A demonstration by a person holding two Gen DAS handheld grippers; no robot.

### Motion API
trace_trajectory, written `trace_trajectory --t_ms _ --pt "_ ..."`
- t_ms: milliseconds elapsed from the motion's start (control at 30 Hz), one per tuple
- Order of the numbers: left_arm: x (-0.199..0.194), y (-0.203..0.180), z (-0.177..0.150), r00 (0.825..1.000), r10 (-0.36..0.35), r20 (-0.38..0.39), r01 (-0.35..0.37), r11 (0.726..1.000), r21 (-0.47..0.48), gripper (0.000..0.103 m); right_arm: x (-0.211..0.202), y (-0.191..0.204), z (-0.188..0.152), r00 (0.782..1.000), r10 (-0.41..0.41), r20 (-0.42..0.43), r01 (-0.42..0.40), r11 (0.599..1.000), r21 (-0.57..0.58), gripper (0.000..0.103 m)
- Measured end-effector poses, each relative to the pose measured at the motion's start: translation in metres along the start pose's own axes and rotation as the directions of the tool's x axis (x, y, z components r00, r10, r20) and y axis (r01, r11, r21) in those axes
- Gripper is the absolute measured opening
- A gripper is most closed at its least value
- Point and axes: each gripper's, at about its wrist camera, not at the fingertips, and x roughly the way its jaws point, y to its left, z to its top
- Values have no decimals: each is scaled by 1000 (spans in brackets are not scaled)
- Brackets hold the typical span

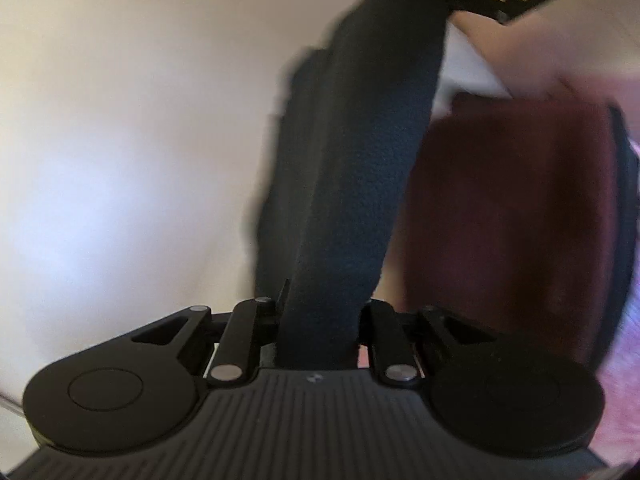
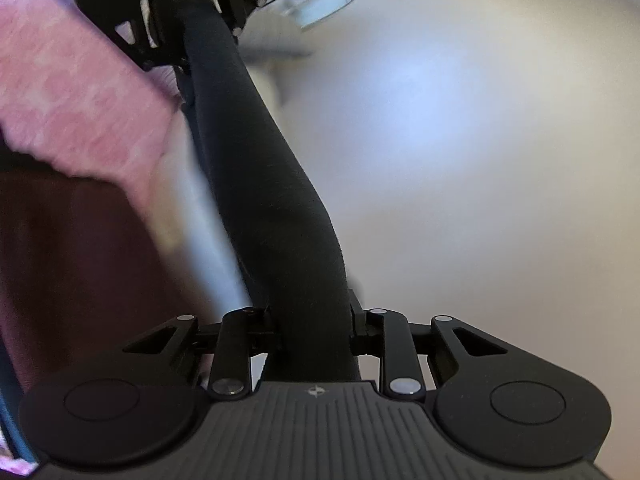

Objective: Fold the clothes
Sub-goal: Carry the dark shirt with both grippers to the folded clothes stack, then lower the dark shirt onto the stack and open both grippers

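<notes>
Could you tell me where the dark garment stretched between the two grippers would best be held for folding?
Probably where it is held now: at its two ends. The dark garment runs as a taut, rolled band from the left gripper to the right gripper, each clamping one end head-on. Gripping the ends keeps it stretched; a mid-span hold would likely let it sag.

The dark garment (image 1: pixel 360 184) fills the gap of the left hand-held gripper (image 1: pixel 320 320), so its fingertips are hidden, and likewise at the right hand-held gripper (image 2: pixel 316 320). Beyond them, a maroon shape (image 1: pixel 512 216) and pink sleeve (image 2: pixel 80 92) are motion-blurred. A pale object (image 2: pixel 320 8) stays too smeared to identify.
</notes>
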Motion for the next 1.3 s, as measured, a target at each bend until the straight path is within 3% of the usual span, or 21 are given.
trace_trajectory --t_ms 100,167,267,333,467,500,567,667,767,867,933,1067,1167,1300 --pt "32 -66 -22 994 -101 -46 101 995 2 17 29 64 -30 991 114 -70 -117 992 -39 25" --pt "29 -81 -30 997 -71 -29 71 997 -11 13 36 103 -49 975 190 -114 -198 978 -66 28" --pt "16 -86 -34 999 -33 -2 33 999 -34 24 24 124 -63 982 161 -94 -173 977 -125 39" --pt "5 -84 -35 1000 -11 11 11 1000 -27 28 15 119 -67 982 153 -107 -164 982 -99 45" --pt "-4 -84 -38 1000 -14 11 14 1000 -7 29 -3 104 -79 981 131 -140 -140 988 -61 44" --pt "-2 -84 -40 1000 -22 6 22 1000 -3 25 -6 102 -81 981 136 -142 -145 988 -55 41" --pt "6 -82 -41 1000 -25 -6 25 1000 9 17 -5 104 -82 978 158 -133 -170 982 -83 23" --pt "-2 -76 -31 999 33 32 -33 999 -8 15 -6 99 -77 981 154 -120 -165 983 -85 16" --pt "-8 -82 -30 999 20 26 -19 1000 -9 16 -18 80 -80 989 100 -104 -104 994 -37 15" --pt "3 -106 -40 999 -26 -36 28 998 51 16 -29 94 -91 983 141 -115 -146 989 -34 15" --pt "4 -113 -43 999 -5 -48 9 997 75 16 -30 107 -97 978 172 -122 -180 982 -54 15" --pt "-10 -104 -49 998 26 -61 -24 999 34 26 -26 112 -104 975 190 -114 -197 979 -49 17" --pt "-18 -109 -42 997 17 -77 -15 1000 22 14 -22 104 -108 972 209 -107 -213 977 -24 17" --pt "-38 -114 -24 997 34 -71 -35 999 -9 12 -22 96 -100 974 207 -88 -210 977 -30 15"
